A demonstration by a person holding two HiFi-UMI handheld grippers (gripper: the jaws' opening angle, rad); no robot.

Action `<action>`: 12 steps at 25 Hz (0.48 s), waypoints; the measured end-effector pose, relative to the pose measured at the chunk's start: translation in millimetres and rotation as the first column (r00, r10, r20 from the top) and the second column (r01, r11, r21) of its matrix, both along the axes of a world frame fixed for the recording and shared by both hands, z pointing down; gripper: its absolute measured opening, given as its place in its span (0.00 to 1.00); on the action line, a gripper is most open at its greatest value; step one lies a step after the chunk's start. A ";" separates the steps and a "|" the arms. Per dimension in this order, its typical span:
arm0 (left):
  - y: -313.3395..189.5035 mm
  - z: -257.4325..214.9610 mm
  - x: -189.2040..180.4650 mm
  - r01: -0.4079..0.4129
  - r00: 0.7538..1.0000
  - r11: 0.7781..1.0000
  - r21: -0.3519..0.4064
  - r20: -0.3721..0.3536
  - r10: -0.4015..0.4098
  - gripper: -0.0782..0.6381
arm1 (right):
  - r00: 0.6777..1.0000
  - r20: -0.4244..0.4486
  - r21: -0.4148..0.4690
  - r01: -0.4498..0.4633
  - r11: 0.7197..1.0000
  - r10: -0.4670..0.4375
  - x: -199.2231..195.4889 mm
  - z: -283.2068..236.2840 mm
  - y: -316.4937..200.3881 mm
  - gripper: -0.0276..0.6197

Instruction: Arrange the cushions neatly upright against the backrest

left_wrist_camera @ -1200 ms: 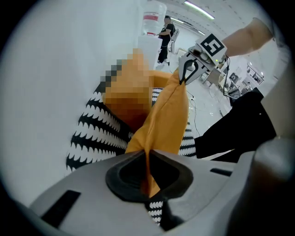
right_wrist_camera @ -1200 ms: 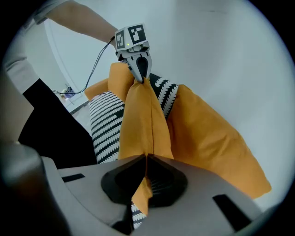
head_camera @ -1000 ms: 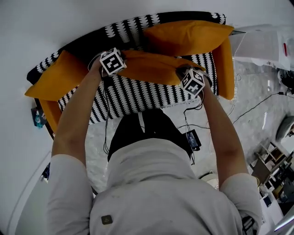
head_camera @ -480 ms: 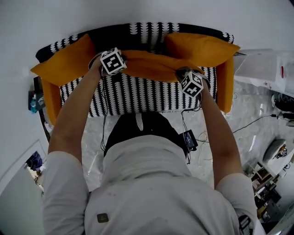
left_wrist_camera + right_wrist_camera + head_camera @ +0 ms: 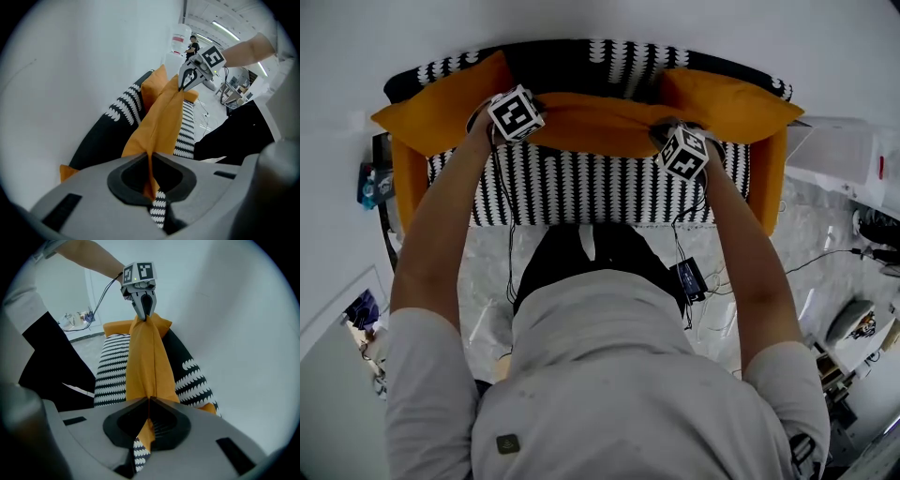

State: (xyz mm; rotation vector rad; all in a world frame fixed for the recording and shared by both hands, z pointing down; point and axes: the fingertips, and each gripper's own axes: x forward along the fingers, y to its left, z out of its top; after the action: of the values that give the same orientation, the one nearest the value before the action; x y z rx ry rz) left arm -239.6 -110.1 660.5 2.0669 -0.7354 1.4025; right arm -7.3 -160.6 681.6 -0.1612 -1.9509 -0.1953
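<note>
Orange middle cushion (image 5: 595,122), pinched tight at each end by your left gripper (image 5: 150,183) and right gripper (image 5: 147,420), has moved up toward the backrest (image 5: 572,61) at the top middle, so it probably just needs standing up.

Orange cushion (image 5: 595,124) held taut, two others (image 5: 441,114) against backrest (image 5: 581,58)

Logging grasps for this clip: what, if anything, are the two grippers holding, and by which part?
Both hold the same orange fabric cushion: the left gripper pinches its left end, the right gripper its right end.
</note>
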 end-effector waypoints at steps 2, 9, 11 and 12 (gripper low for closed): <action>4.1 6.9 -10.8 0.029 1.000 1.000 -0.012 0.001 -0.029 0.15 | 1.000 -0.003 0.001 0.012 1.000 -0.012 -9.6 2.9 -2.4 0.09; -12.5 9.8 -33.0 0.077 0.997 0.997 0.008 -0.001 -0.077 0.15 | 0.999 -0.011 0.020 0.033 0.999 -0.033 -36.9 6.1 -32.0 0.09; -19.2 13.9 -36.2 0.082 0.997 0.997 0.005 0.004 -0.082 0.15 | 0.999 -0.015 0.021 0.039 0.999 -0.038 -41.6 8.9 -39.5 0.09; -21.1 17.4 -38.5 0.081 0.997 0.997 -0.002 0.010 -0.081 0.15 | 0.999 -0.016 0.021 0.041 0.999 -0.040 -44.4 10.8 -42.5 0.09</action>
State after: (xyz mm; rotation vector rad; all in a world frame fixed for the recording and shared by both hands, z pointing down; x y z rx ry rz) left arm -278.1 -131.2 677.9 2.0065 -0.8120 1.3695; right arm -51.7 -203.1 692.4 -0.1877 -1.9299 -0.2413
